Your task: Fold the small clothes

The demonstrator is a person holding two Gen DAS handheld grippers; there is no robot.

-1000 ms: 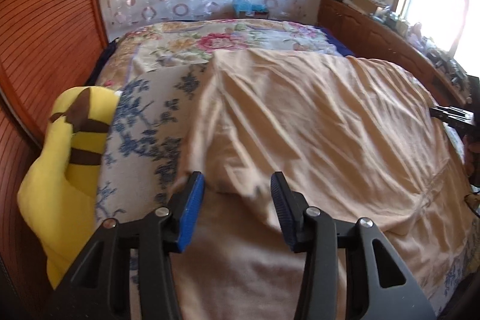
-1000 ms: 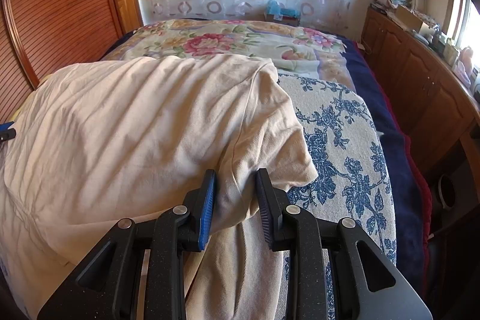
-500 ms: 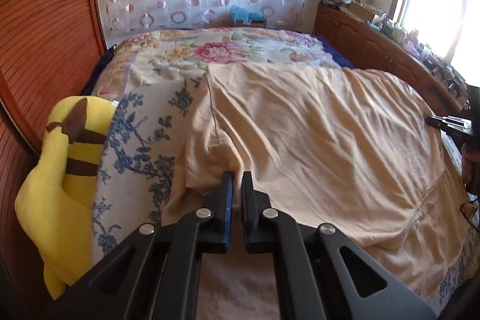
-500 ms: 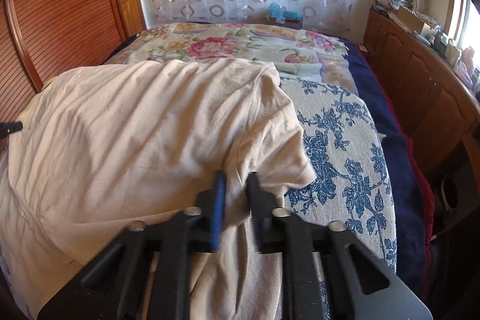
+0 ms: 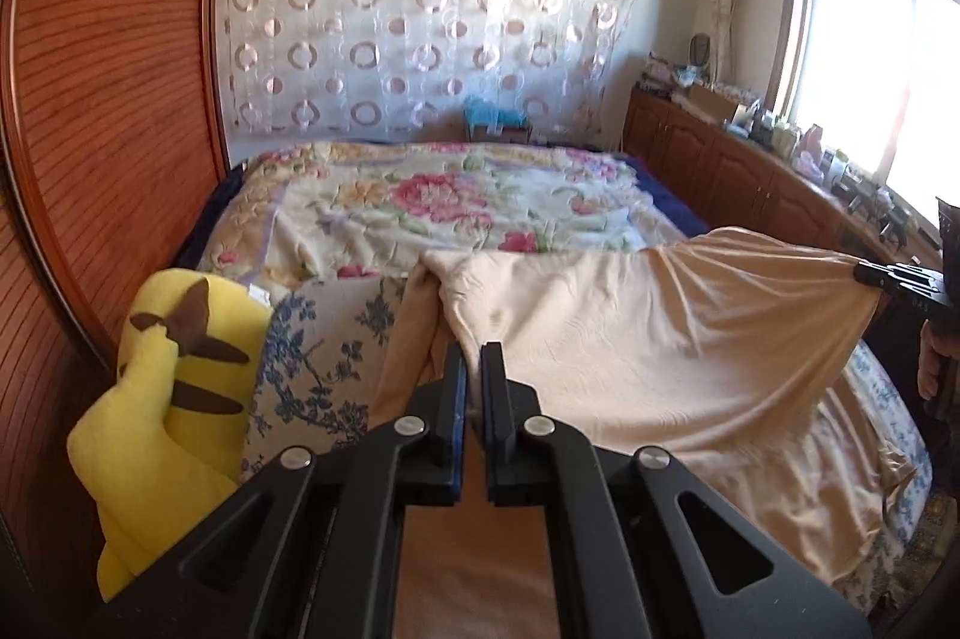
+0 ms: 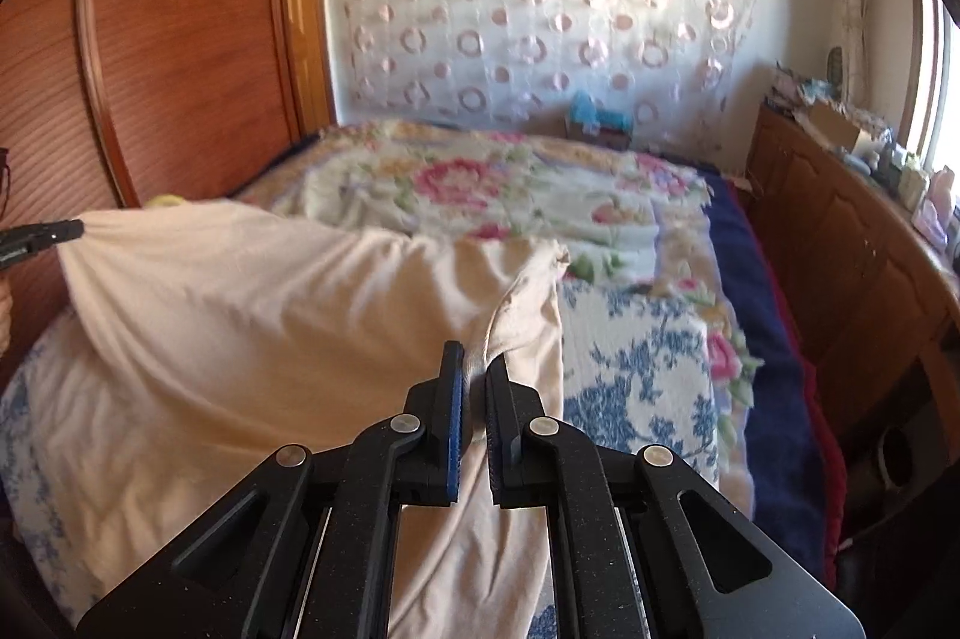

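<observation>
Readable text: none found in either view.
Right gripper [image 5: 894,279] body at 3 o'clock, left wrist view: faint pale marks, too small to read.
Sideboard clutter [image 5: 798,147] at 2 o'clock: packaging labels blurred, unreadable.
Bedding [image 6: 480,195]: floral pattern only.
</observation>
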